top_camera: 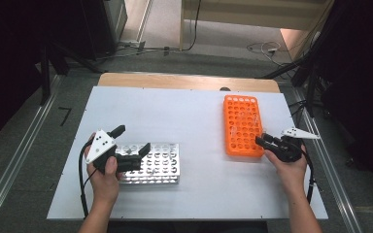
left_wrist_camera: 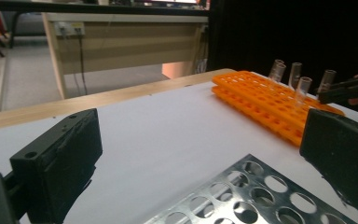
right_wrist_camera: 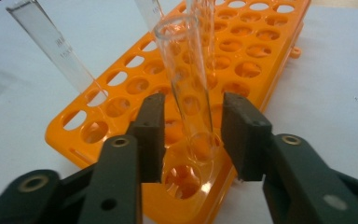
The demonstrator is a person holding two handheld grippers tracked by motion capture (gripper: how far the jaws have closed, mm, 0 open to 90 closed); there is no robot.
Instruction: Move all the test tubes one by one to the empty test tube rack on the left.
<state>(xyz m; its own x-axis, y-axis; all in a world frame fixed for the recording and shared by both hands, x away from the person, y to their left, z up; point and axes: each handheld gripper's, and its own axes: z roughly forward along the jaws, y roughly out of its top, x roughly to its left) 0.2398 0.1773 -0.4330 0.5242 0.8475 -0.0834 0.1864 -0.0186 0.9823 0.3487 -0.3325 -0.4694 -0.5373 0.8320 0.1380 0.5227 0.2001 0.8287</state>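
White table top [top_camera: 194,194] takes up most of the high view; its near corners are cut off by the frame.

Orange rack [top_camera: 243,125] lies at about 2 o'clock on the table, long side running away from the person. Metal rack [top_camera: 160,165] sits at about 8 o'clock, its left end hidden behind the left gripper; in the left gripper view just one corner of it [left_wrist_camera: 242,196] shows, the rest cut off.

Left gripper [top_camera: 132,141] hovers over the metal rack's left end, jaws spread wide, nothing between them.

Right gripper [top_camera: 261,140] is at the orange rack's near right corner. In the right gripper view a clear glass tube [right_wrist_camera: 189,88] stands tilted in a near hole between the two jaws; a gap shows on each side, pads not pressing. The tube's top is cut off there.

Other tubes in the rack are faint from above; count hard to make out.
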